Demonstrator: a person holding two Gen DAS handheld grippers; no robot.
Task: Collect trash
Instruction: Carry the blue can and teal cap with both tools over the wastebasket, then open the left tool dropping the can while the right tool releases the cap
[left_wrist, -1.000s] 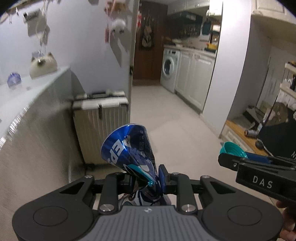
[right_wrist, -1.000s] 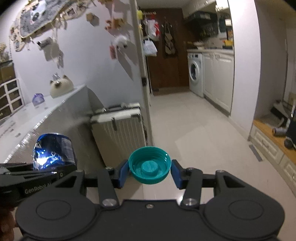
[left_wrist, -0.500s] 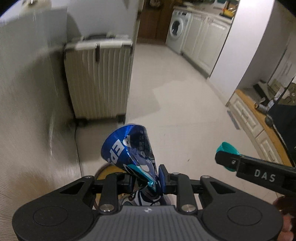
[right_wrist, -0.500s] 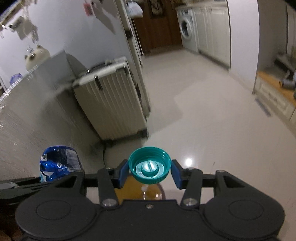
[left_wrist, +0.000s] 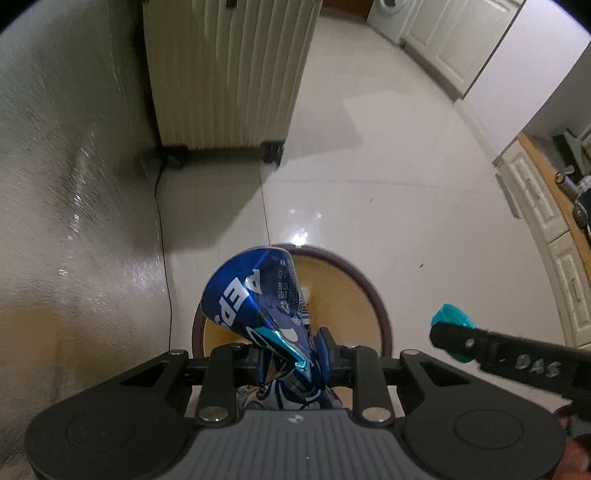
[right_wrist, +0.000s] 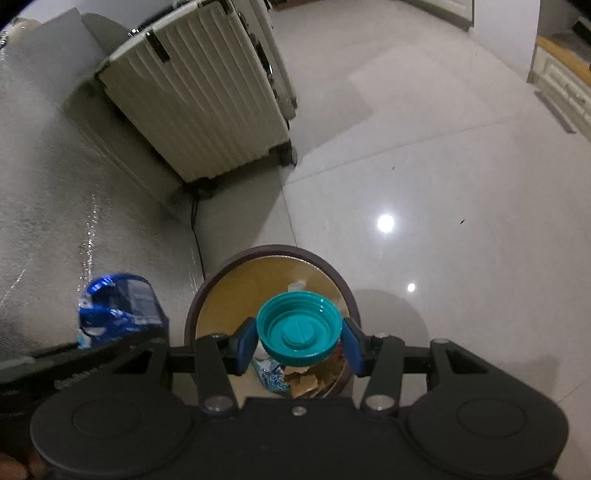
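Observation:
A crushed blue soda can (left_wrist: 258, 299) is pinched in my left gripper (left_wrist: 291, 356), which is shut on its flattened lower part; the can's open end flares upward. My right gripper (right_wrist: 298, 341) is shut on a teal plastic lid (right_wrist: 298, 326), hollow side toward the camera. Both hang over a round trash bin (right_wrist: 266, 253) with a dark rim and yellowish inside, standing on the floor; paper scraps (right_wrist: 301, 378) lie in it. The can (right_wrist: 118, 310) shows at the left of the right wrist view, and the lid (left_wrist: 450, 319) at the right of the left wrist view.
A cream ribbed suitcase (left_wrist: 225, 74) stands on wheels beyond the bin, against a shiny grey cabinet side (left_wrist: 74, 184) on the left. A thin cable (left_wrist: 162, 229) runs down along it. Glossy white floor tiles (right_wrist: 424, 184) spread to the right; low cream cabinets (left_wrist: 546, 206) line the far right.
Both grippers have dropped and tipped downward, from facing the room to looking at the floor. The bin has come into view beneath them. Can and lid stay gripped.

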